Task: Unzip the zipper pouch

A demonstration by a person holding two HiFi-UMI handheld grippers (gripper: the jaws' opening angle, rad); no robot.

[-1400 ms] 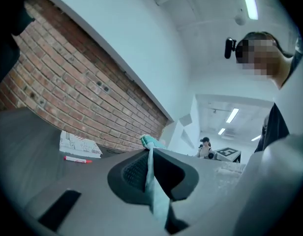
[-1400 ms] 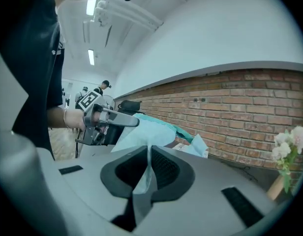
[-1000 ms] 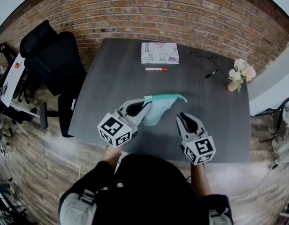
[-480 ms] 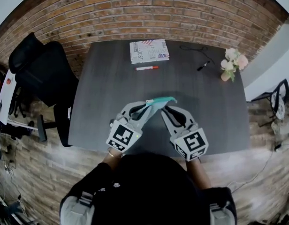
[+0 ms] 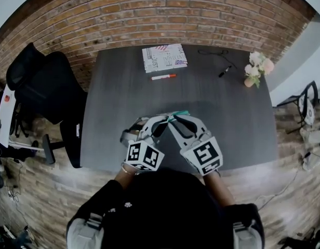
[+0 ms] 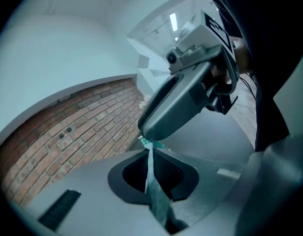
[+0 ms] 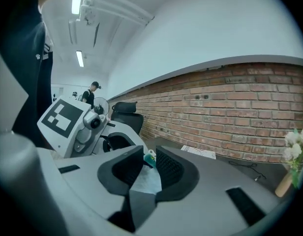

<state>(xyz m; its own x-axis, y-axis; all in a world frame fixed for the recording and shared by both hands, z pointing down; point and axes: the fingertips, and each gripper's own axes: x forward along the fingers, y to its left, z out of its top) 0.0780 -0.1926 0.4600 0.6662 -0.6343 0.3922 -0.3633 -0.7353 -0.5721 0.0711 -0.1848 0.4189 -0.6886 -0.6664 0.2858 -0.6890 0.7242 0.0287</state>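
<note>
A teal zipper pouch (image 5: 177, 113) hangs above the dark table, mostly hidden by the two grippers that meet at it. My left gripper (image 5: 164, 120) is shut on a thin edge of the pouch (image 6: 150, 167), which runs up between its pads to the right gripper's tip (image 6: 161, 124). My right gripper (image 5: 173, 120) faces it from the right. In the right gripper view its jaws are opening around the pouch fabric (image 7: 145, 181) and the teal zipper end (image 7: 150, 157), with a gap showing beside the pads.
On the dark table (image 5: 232, 128) lie a printed booklet (image 5: 164, 57), a red marker (image 5: 162, 77) and a black pen with a cable (image 5: 222, 71). A pink flower vase (image 5: 256, 67) stands at the back right. A black office chair (image 5: 43, 84) sits to the left.
Both grippers have drawn together at the table's near middle. The right gripper moved left onto the pouch's end, and the pouch is now bunched and mostly hidden between them.
</note>
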